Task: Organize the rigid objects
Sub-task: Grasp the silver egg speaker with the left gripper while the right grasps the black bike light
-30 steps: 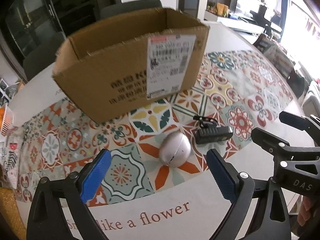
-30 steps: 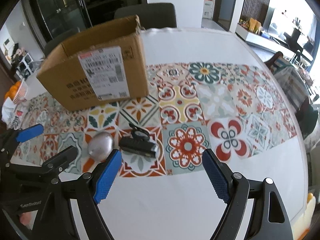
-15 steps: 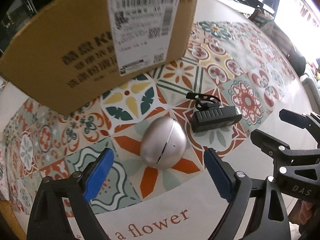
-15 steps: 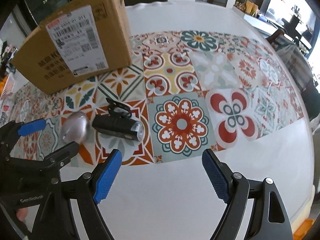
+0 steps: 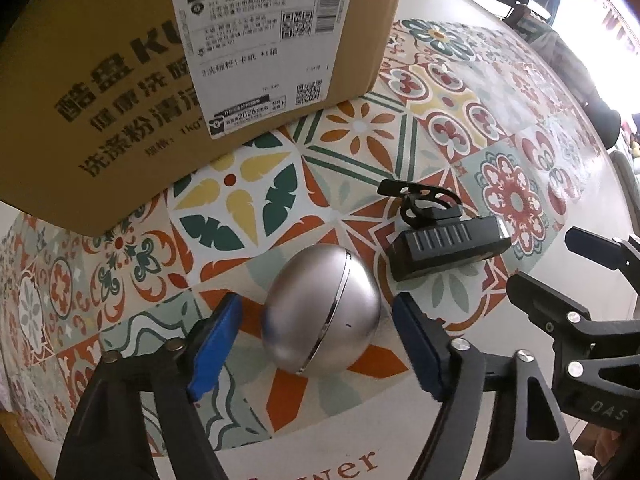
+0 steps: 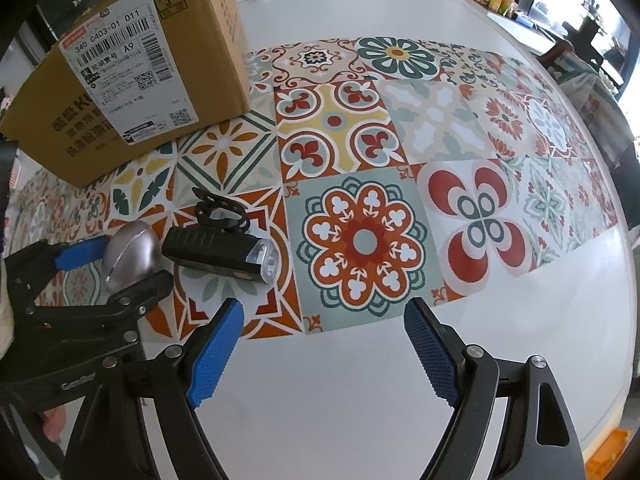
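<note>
The left gripper (image 5: 316, 340) stands released astride the silver egg-shaped object (image 5: 322, 310), seemingly to box it in the cardboard box (image 5: 120, 92) just behind, while the right gripper (image 6: 322, 346) waits unclenched, empty, near the bike light (image 6: 224, 248).

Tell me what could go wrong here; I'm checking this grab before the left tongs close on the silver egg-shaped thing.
1. The silver egg is smooth and rounded; the open left tongs straddle it, so it may squirt out or roll when squeezed.
2. The black bike light lies just beside the egg, so the nearer pad could nudge it.
3. The right tongs hover close alongside; the two tools could bump.
</note>
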Tool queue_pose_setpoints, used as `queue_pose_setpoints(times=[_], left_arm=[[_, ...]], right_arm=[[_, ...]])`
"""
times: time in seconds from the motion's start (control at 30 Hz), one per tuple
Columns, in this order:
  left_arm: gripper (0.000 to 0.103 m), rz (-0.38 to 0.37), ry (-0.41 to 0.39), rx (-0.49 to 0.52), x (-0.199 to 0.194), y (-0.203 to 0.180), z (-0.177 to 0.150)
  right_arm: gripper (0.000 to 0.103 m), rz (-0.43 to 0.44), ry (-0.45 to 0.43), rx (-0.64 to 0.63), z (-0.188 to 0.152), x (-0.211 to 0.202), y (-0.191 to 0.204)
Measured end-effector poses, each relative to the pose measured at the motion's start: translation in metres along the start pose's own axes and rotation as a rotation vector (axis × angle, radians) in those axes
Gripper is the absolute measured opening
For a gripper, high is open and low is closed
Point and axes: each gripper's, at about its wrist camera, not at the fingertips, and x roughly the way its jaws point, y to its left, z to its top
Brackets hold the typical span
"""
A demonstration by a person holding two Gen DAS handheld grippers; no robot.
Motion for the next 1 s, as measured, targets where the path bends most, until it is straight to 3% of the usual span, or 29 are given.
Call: queue_pose_setpoints(times=[0.17, 0.23, 0.53, 1.0], left_arm=[[0.066, 0.013, -0.01, -0.007, 0.001, 0.001, 0.001], [0.055, 0.006, -0.018, -0.01, -0.002, 0.004, 0.0], [0.054, 0.016, -0.048, -0.058, -0.023, 0.019, -0.011], [0.054, 0.115, -0.107, -0.153, -0.058, 0.073, -0.031]], right_arm=[[0.082, 0.002, 0.003, -0.007, 0.004, 0.002, 0.003], [0.082, 0.007, 0.003, -0.008, 0.004, 0.002, 0.005], [0.082, 0.056, -0.016, -0.011, 0.003, -0.004, 0.012], [0.082, 0.146, -0.056, -0.063, 0.017, 0.006, 0.05]])
